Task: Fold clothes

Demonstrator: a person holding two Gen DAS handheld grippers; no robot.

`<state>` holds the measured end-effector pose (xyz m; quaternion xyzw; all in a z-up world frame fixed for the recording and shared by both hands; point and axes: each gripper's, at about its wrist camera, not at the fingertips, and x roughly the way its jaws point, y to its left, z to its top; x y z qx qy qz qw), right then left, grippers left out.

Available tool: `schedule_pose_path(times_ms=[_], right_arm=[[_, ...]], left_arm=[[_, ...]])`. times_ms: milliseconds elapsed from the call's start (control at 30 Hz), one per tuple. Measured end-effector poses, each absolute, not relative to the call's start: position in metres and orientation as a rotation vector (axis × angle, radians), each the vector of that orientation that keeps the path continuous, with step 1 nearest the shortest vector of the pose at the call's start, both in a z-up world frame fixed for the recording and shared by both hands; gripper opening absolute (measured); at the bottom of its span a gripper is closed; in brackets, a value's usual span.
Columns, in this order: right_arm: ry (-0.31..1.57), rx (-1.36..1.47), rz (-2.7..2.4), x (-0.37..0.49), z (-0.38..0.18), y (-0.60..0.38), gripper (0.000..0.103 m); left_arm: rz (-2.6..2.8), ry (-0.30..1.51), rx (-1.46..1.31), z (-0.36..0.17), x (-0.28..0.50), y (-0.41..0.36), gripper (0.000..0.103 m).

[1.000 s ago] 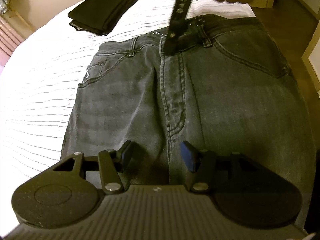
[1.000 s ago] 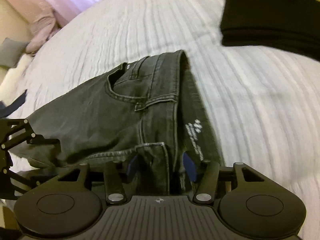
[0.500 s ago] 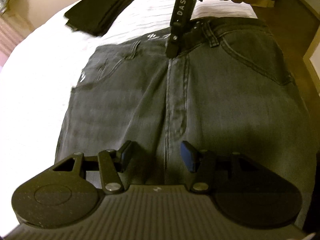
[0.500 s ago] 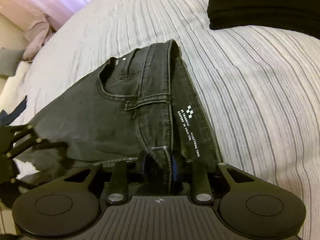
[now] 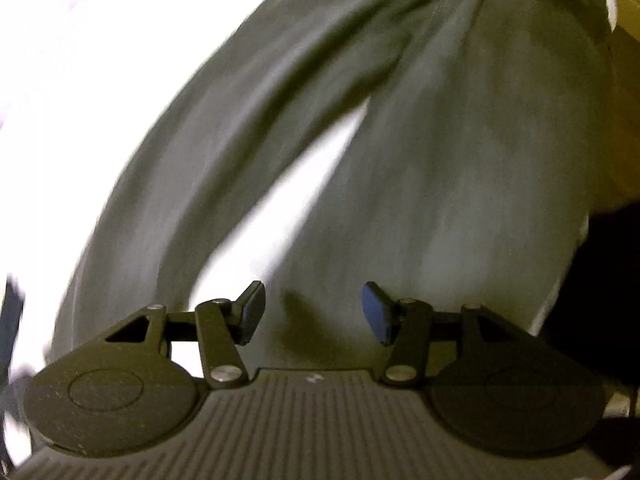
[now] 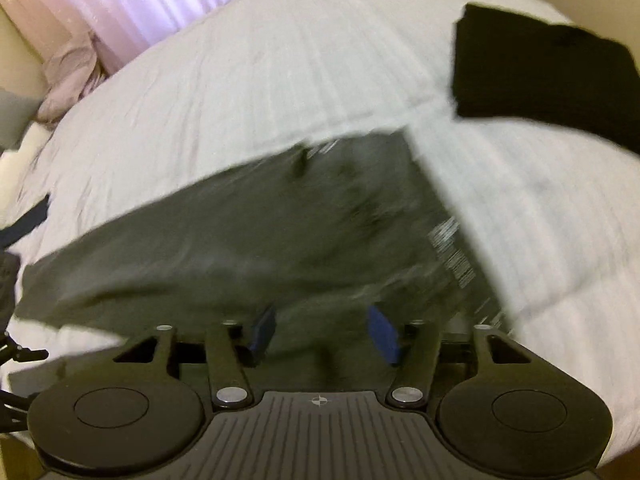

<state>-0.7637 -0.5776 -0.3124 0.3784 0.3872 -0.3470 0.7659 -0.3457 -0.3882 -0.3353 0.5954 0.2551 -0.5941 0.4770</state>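
The dark grey jeans (image 6: 248, 240) lie on the white striped bed (image 6: 280, 80), blurred in both views. In the left wrist view their two legs (image 5: 460, 160) spread apart in a V with white sheet between them. My left gripper (image 5: 314, 312) hangs open over the legs, pointing steeply down, with nothing between its blue pads (image 5: 254, 312). My right gripper (image 6: 324, 332) is above the waist end of the jeans. Its jaws are opening, the cloth lies below them and the pads (image 6: 384, 334) do not press on it.
A folded black garment (image 6: 540, 76) rests on the bed at the far right. Pink curtains (image 6: 160, 4) and a bundle of pinkish fabric (image 6: 68, 76) lie beyond the bed's far left. A dark shape (image 5: 600, 280) and a tan surface (image 5: 628, 80) border the bed's right edge.
My right gripper pinched the jeans' waistband, then let go and rose. The left gripper swept from the seat of the jeans to over the legs and rolled; both views are now blurred.
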Motion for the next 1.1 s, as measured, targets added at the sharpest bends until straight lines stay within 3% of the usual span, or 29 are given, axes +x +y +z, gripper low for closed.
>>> schedule_pose_path(times_ms=[67, 200, 467, 733, 1100], right_arm=[[0.856, 0.83, -0.734, -0.747, -0.31, -0.551, 0.089], [0.895, 0.828, -0.723, -0.721, -0.31, -0.503, 0.089], [0.938, 0.785, -0.747, -0.675, -0.29, -0.41, 0.089], [0.971, 0.682, -0.771, -0.647, -0.262, -0.344, 0.089], [1.013, 0.661, -0.79, -0.64, -0.238, -0.33, 0.089]], left_arm=[[-1.409, 0.662, 1.43, -0.332, -0.327, -0.36, 0.052], [-1.347, 0.727, 1.361, -0.325, -0.293, -0.309, 0.06], [-1.264, 0.816, 1.228, -0.309, -0.236, -0.241, 0.065], [-1.211, 0.865, 1.111, -0.296, -0.189, -0.201, 0.087], [-1.253, 0.818, 1.049, -0.281, -0.188, -0.206, 0.092]])
